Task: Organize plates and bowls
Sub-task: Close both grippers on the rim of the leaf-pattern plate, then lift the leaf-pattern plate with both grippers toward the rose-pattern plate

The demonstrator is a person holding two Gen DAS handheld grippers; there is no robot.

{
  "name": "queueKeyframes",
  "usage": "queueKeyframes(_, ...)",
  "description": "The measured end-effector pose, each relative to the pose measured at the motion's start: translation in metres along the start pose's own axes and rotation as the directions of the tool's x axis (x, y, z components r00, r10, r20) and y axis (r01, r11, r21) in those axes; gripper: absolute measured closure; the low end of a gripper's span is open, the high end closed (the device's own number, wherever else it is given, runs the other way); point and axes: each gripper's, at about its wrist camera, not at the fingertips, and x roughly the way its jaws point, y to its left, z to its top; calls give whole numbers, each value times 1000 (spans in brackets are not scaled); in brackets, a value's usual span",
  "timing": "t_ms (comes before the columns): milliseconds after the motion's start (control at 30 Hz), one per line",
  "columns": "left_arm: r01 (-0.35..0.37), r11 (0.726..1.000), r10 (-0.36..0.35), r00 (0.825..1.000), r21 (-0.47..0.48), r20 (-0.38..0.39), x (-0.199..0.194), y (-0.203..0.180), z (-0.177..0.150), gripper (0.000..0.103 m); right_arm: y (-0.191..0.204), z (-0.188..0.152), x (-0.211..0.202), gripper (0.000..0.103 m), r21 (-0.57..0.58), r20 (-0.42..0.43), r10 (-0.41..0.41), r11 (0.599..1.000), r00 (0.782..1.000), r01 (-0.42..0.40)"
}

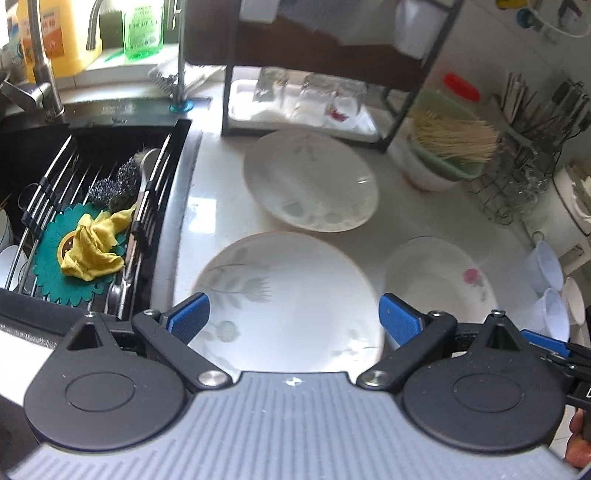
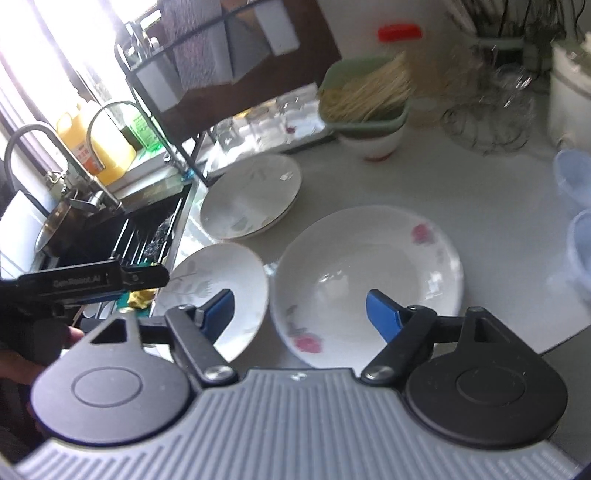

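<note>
Three plates on the counter (image 1: 221,206) right of the sink (image 1: 92,155): leaf plate (image 1: 291,291) near, second leaf plate (image 1: 310,181) far, rose plate (image 2: 369,280) right. My left gripper (image 1: 293,319) and right gripper (image 2: 300,314) both hang spread wide, holding nothing.

Legible markings: one brand name only.
"GenRobot.AI" stood in pale letters on the black body of the left gripper (image 2: 92,282), at the near left. Labels on the far-left yellow jug (image 2: 96,147) and green bottle (image 1: 143,27) were too blurred to read.
</note>
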Motion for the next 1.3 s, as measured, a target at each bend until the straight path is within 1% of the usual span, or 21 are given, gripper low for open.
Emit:
queueKeyframes(67,9,1000,-9,1000,7,-25,12,15,3,4,9,-4,14,31,17,-29,8,1000,1000,-7)
queueKeyframes(133,24,1000,-24,999,13,-49,25,28,4,4,17,-8,29,33,37,-61,24,999,998,-22)
queueKeyframes(233,38,999,-37,997,19,-64,39,45,8,5,29,-14,48,34,52,-109,32,998,993,-27)
queueKeyframes(333,51,998,-48,995,27,-86,53,59,9,10,36,-22,62,34,91,-149,39,996,988,-26)
queueKeyframes(433,74,997,-71,992,26,-101,64,70,10,17,43,-28,75,35,105,-175,40,994,984,-21)
queueKeyframes(500,76,997,-71,991,33,-117,73,74,11,26,45,-30,81,38,119,-182,31,993,983,-10)
queueKeyframes(533,84,996,-80,989,32,-123,76,76,11,27,46,-32,84,40,129,-185,25,992,983,-1)
queueKeyframes(600,97,995,-92,987,34,-135,83,79,13,35,45,-34,90,47,153,-191,24,988,981,5)
queueKeyframes(700,119,991,-109,980,55,-164,94,83,15,46,43,-36,97,56,191,-187,0,981,982,36)
queueKeyframes(733,125,990,-112,979,64,-170,97,84,16,47,42,-36,100,60,200,-188,-8,979,982,47)
queueKeyframes(800,132,988,-116,976,81,-184,103,85,18,55,41,-37,105,64,210,-185,-27,975,982,67)
queueKeyframes(867,146,985,-127,974,95,-189,107,86,20,60,41,-37,109,79,206,-183,-54,974,982,92)
queueKeyframes(933,156,982,-133,973,110,-188,110,86,23,67,41,-37,112,83,200,-179,-71,974,981,106)
queueKeyframes(967,166,979,-142,971,116,-191,112,85,24,73,41,-37,113,83,199,-180,-66,975,981,102)
queueKeyframes(1000,171,977,-144,970,128,-195,113,84,26,74,41,-36,115,84,197,-183,-64,975,981,100)
queueKeyframes(1033,175,975,-146,969,139,-199,114,83,27,74,42,-35,116,83,196,-178,-69,975,982,104)
queueKeyframes(1100,181,975,-153,968,130,-201,114,85,27,76,42,-33,117,83,187,-172,-70,977,983,103)
queueKeyframes(1167,190,975,-163,964,118,-210,115,87,28,76,41,-30,120,83,202,-188,-67,974,980,105)
queueKeyframes(1233,190,975,-162,963,119,-216,114,89,29,76,41,-24,121,83,195,-196,-48,977,979,87)
queueKeyframes(1300,199,975,-173,959,99,-225,113,95,31,76,41,-21,120,83,184,-198,-25,981,980,62)
